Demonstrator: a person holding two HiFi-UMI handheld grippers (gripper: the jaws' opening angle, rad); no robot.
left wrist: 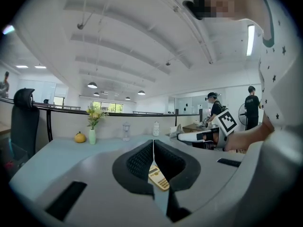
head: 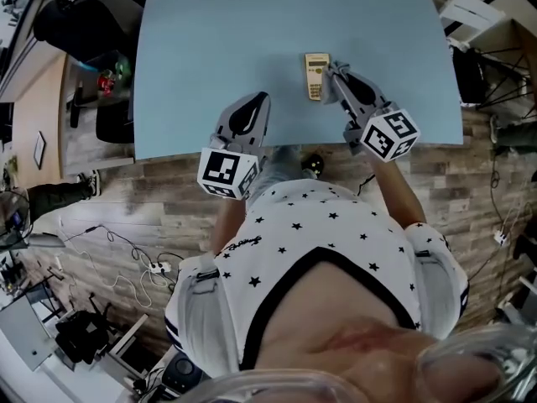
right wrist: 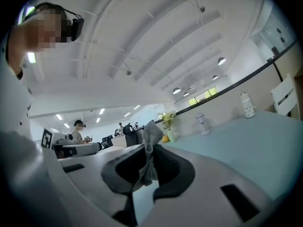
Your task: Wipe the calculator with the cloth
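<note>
A small beige calculator lies flat on the light blue table, near its front edge. My right gripper sits just right of the calculator, close beside it. In the right gripper view, that gripper is shut on a grey cloth that sticks up and hangs down between the jaws. My left gripper rests at the table's front edge, left of the calculator and apart from it. Its jaws are shut with nothing in them, and the calculator shows beyond them.
At the table's far edge stand a yellow gourd, a vase of flowers and two small jars. A black chair is left of the table and a white chair is to its right. People stand in the background.
</note>
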